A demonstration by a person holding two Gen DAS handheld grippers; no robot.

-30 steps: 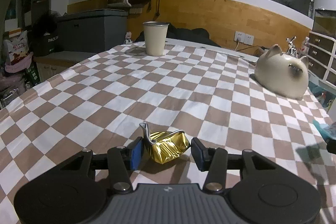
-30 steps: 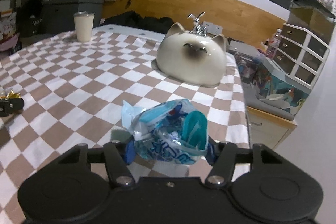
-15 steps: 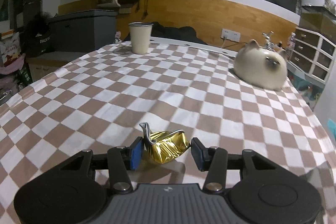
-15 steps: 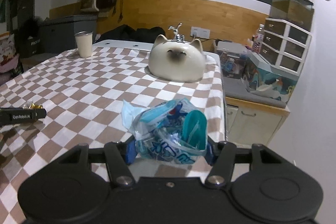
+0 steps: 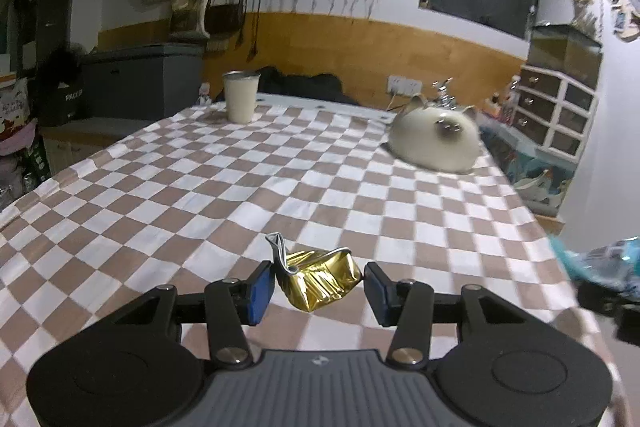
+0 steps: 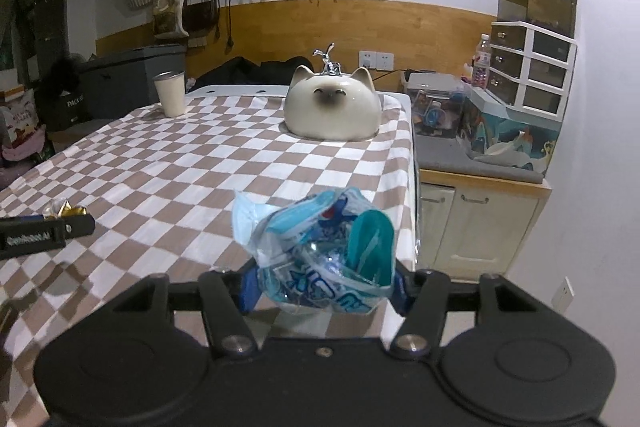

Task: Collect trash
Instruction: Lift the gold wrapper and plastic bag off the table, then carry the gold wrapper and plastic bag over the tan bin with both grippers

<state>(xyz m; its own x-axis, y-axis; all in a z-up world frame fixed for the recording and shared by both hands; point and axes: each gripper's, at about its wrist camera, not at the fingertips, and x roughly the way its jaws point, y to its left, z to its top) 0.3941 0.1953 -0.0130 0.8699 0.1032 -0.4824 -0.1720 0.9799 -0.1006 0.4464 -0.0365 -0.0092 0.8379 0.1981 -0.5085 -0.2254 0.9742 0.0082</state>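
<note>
A crumpled gold foil wrapper (image 5: 320, 281) hangs between the blue pads of my left gripper (image 5: 318, 289), which is shut on it just above the checkered tablecloth (image 5: 240, 187). My right gripper (image 6: 324, 287) is shut on a crumpled blue and clear plastic wrapper (image 6: 324, 251), held over the table's right front corner. In the right wrist view the left gripper's fingers (image 6: 40, 231) show at the left edge with the gold wrapper (image 6: 66, 209). The left wrist view catches the blue wrapper (image 5: 608, 263) at its right edge.
A cream cat-shaped ceramic piece (image 6: 332, 115) sits at the far right of the table, and a pale cup (image 6: 172, 95) stands at the far left. A low wooden cabinet (image 6: 480, 227) stands right of the table edge. A grey bin (image 5: 140, 79) is behind.
Both grippers have pulled back from the far wall with their wrappers still held. More of the table shows, and the cat piece and the cup look smaller. The right view has rolled level.
</note>
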